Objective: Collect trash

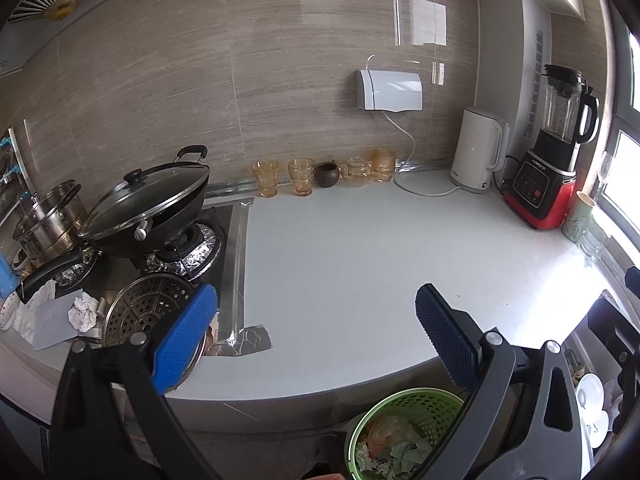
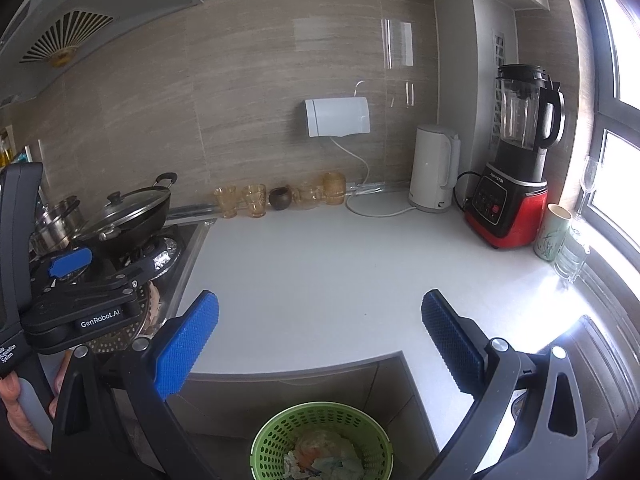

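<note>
One crumpled white paper wad [image 1: 83, 313] lay on the stove's edge beside a round perforated steel steamer tray [image 1: 150, 308]. Below the white counter [image 1: 340, 264], a green perforated plastic basket [image 2: 320, 440] held scraps. Both the left hand-held gripper [image 1: 316, 332] and right hand-held gripper [image 2: 320, 332] were spread wide, holding nothing.

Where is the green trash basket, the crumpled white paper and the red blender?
Green plastic trash basket [image 2: 264, 446]: right wrist view, left rim wall.
Crumpled white paper [image 1: 83, 313]: left wrist view, its middle.
Red-based blender [image 2: 520, 216]: right wrist view, red base.
</note>
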Motion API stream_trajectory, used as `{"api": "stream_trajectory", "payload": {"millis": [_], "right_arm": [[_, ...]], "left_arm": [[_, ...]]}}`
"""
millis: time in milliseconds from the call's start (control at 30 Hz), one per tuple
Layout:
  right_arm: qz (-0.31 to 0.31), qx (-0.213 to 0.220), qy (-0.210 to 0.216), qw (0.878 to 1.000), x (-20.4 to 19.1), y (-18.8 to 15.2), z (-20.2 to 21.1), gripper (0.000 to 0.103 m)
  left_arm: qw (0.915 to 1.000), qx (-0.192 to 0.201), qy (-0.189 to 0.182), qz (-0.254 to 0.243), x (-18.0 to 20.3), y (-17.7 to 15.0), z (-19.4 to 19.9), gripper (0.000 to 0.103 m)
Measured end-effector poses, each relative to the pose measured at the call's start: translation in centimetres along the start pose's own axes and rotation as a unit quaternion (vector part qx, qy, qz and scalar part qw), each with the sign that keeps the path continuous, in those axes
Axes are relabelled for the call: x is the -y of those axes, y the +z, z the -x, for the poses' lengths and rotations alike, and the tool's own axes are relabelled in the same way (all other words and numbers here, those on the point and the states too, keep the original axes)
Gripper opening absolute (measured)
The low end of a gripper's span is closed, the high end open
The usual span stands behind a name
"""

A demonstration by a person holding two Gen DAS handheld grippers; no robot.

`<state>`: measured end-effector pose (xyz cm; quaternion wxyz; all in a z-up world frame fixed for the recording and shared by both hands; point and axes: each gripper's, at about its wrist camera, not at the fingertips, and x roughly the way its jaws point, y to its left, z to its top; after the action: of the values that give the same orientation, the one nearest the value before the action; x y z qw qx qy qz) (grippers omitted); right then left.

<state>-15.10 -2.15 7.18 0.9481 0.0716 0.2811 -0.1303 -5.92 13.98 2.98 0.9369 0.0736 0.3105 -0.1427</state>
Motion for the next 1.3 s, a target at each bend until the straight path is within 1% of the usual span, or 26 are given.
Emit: {"api": "stream_trajectory", "payload": {"millis": [833, 1300], "right_arm": [[0.003, -0.004, 0.008, 1.000, -0.45, -0.06, -0.61, 0.101], [0.004, -0.007, 0.008, 1.000, -0.03, -0.12, -0.75, 0.101]], "left_arm": [[1.0000, -0.006, 0.005, 0.001, -0.58, -0.13, -0.46, 0.095], [0.9999, -0.010, 0.008, 0.002, -0.45, -0.10, -0.80, 0.095]]}}
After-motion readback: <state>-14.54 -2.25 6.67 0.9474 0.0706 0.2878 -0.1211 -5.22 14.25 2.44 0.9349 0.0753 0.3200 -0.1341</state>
